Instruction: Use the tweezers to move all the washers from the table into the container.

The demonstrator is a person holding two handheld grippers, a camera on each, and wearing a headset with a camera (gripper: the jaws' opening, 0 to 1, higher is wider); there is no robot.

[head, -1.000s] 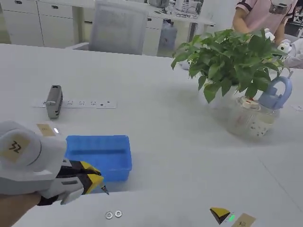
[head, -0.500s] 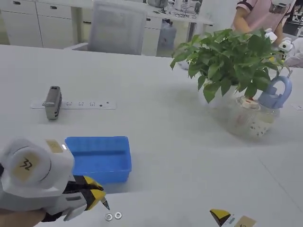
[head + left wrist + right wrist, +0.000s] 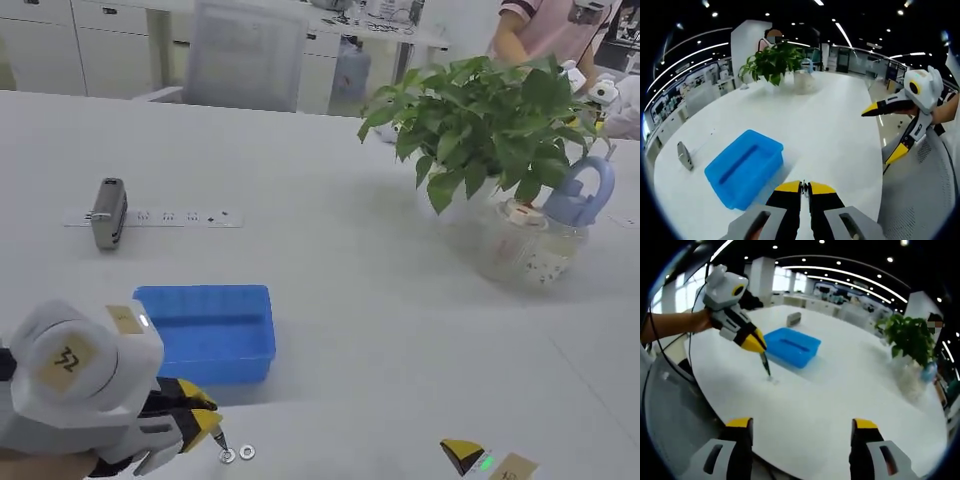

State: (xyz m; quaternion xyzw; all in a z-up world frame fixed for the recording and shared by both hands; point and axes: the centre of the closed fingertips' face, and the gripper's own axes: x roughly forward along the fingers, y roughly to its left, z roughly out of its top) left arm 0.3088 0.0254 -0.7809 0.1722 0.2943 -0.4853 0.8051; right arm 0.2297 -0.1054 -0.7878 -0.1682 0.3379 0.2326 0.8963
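Note:
Two small metal washers point(image 3: 238, 454) lie side by side on the white table point(image 3: 340, 300), just in front of the blue container point(image 3: 205, 330). My left gripper point(image 3: 210, 425) is shut on the tweezers point(image 3: 219, 441), whose tip is right at the left washer. In the right gripper view the tweezers point(image 3: 764, 363) point down to the washers point(image 3: 772, 381) beside the blue container point(image 3: 790, 346). My right gripper point(image 3: 802, 425) is open and holds nothing, well short of the washers. Its yellow tip point(image 3: 463, 455) shows low on the right.
A potted plant point(image 3: 490, 110) and a glass jar with a blue lid point(image 3: 530, 245) stand at the back right. A power strip point(image 3: 160, 217) with a grey plug block point(image 3: 106, 212) lies at the back left. A chair point(image 3: 245, 55) and a person point(image 3: 545, 25) are beyond the table.
My left gripper has come down and towards me, bringing the tweezers tip from the container's front edge to the washers. The washers have not moved.

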